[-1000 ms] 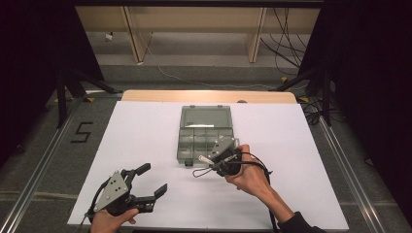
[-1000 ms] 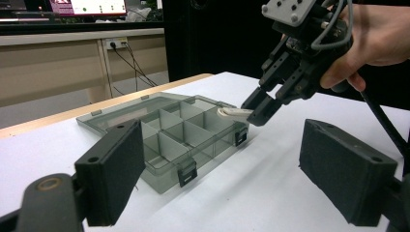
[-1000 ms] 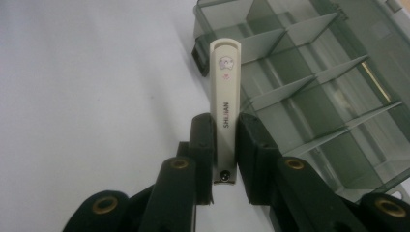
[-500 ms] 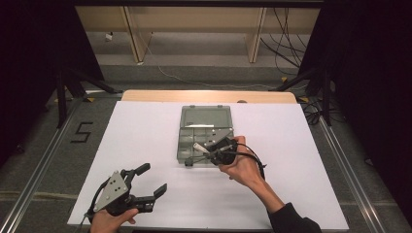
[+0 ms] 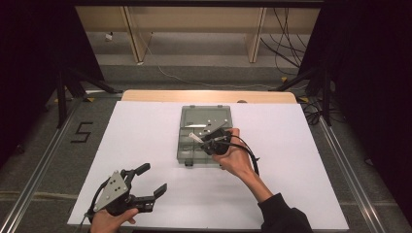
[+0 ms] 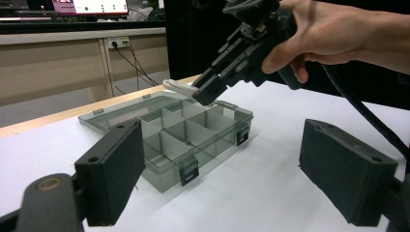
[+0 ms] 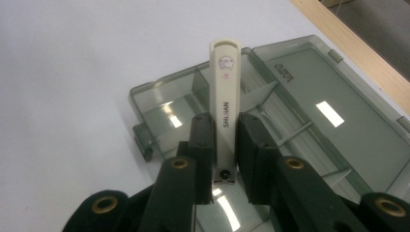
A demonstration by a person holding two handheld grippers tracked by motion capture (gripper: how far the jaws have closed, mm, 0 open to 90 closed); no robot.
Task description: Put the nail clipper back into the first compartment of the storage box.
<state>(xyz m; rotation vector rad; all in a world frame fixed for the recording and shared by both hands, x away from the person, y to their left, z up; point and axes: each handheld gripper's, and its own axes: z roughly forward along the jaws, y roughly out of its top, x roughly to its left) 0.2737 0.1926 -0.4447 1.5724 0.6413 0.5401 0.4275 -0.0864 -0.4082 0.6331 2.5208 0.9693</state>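
Sticking out beyond the fingers (image 7: pixel 201 145), nail clipper (image 7: pixel 225 92) clamped between.

clipper's (image 7: pixel 225 108) base hidden between jaws, box (image 7: pixel 309 121) cropped

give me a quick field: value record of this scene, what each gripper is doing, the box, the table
held item: white nail clipper, clamped lengthwise in the right gripper
right gripper position: above the open compartment box, clipper tip pointing over its compartments
box state: lid folded back flat, the compartments in view look empty, latches at the front
left gripper: fingers wide apart, nothing between them, near the front left of the table
surface: white table top, wooden strip along its far edge
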